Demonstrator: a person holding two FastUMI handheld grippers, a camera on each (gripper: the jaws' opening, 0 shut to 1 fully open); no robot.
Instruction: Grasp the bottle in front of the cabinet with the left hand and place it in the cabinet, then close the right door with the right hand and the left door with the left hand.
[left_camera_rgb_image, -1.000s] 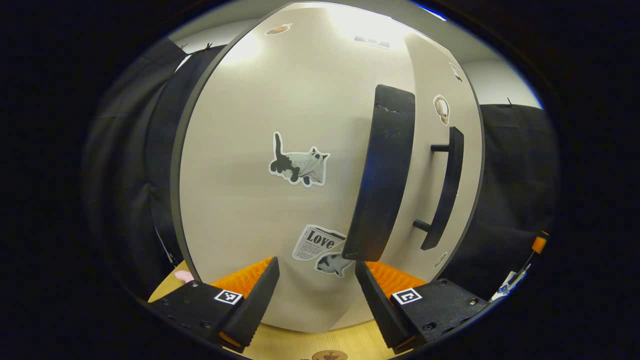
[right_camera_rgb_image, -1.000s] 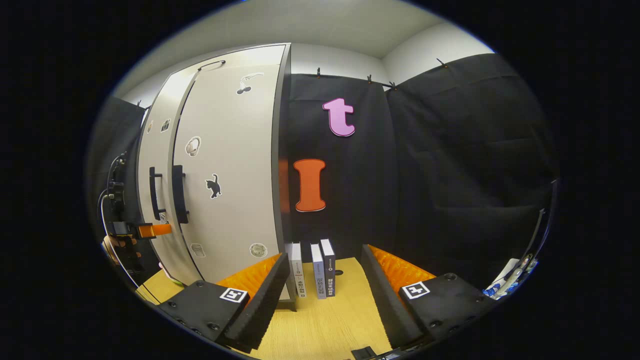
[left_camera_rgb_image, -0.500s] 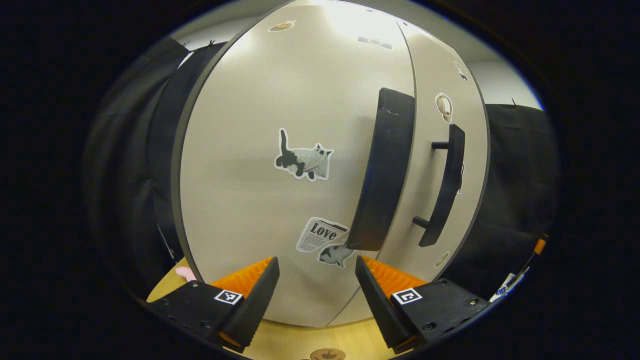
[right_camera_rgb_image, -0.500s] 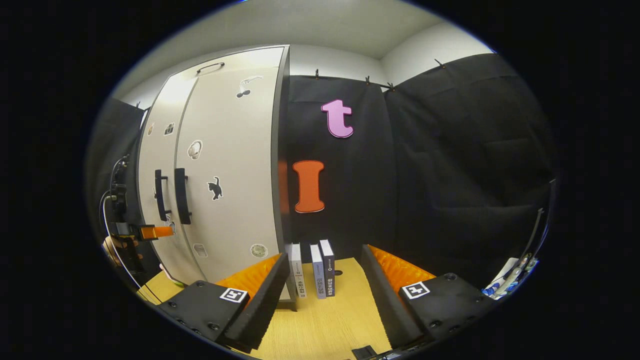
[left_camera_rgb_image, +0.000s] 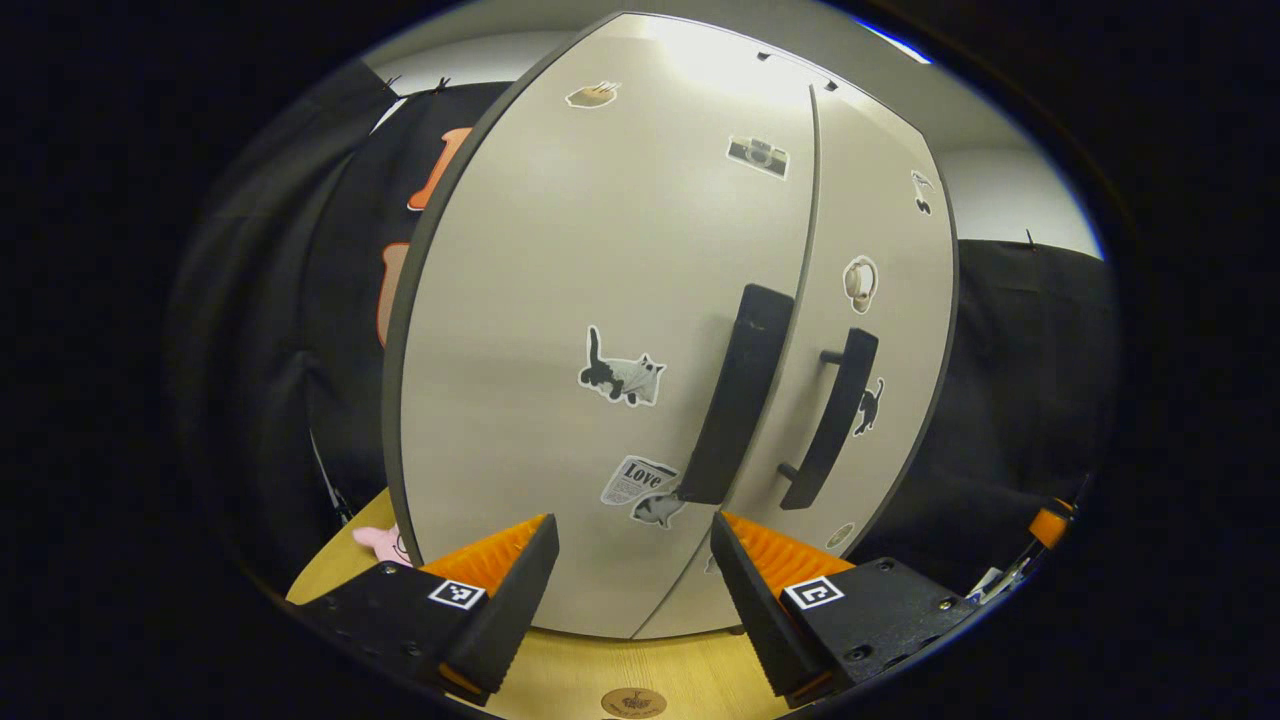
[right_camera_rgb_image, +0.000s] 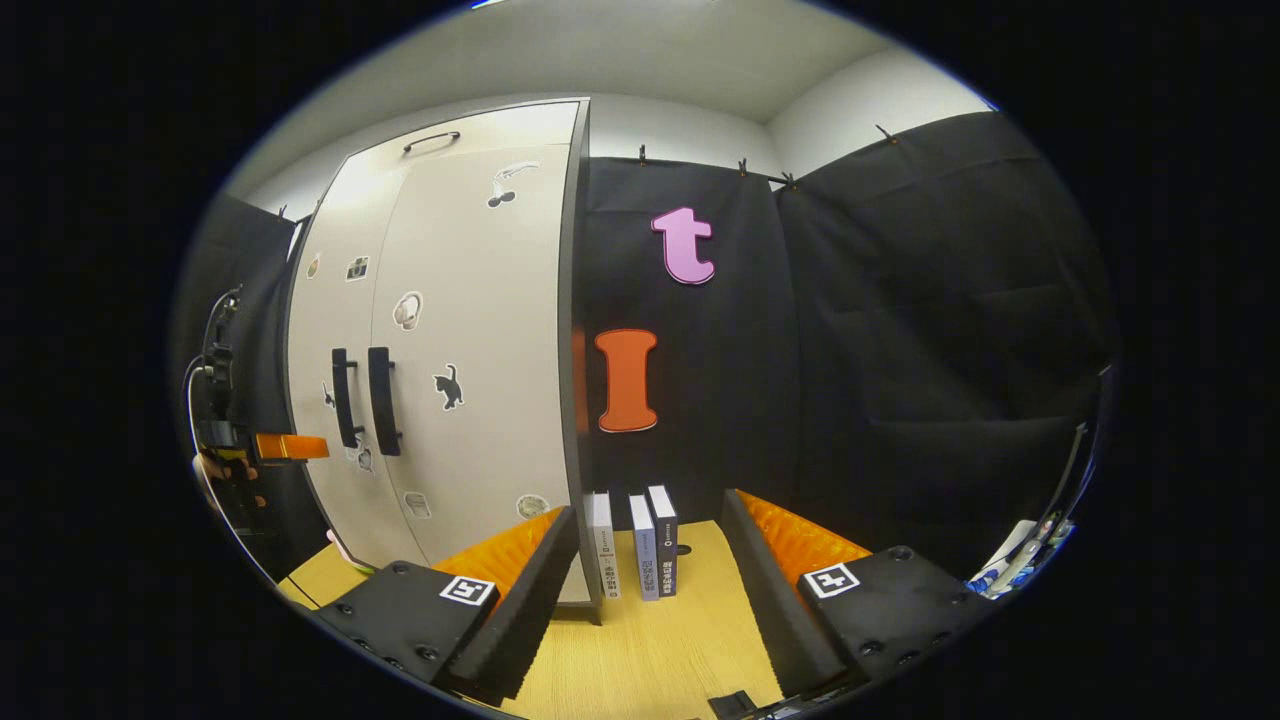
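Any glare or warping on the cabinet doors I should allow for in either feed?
Left gripper view: a bright patch of ceiling-light glare washes out the top of the left door, and the fisheye bows the doors and handle into curves. Right gripper view: even light, cabinet only mildly bent near the edge, books sharp.

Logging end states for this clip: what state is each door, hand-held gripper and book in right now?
Left door: shut, flush with the right.
Right door: shut.
Left hand-held gripper: open, holding nothing, off the door.
Right hand-held gripper: open, holding nothing.
Books: upright beside the cabinet.
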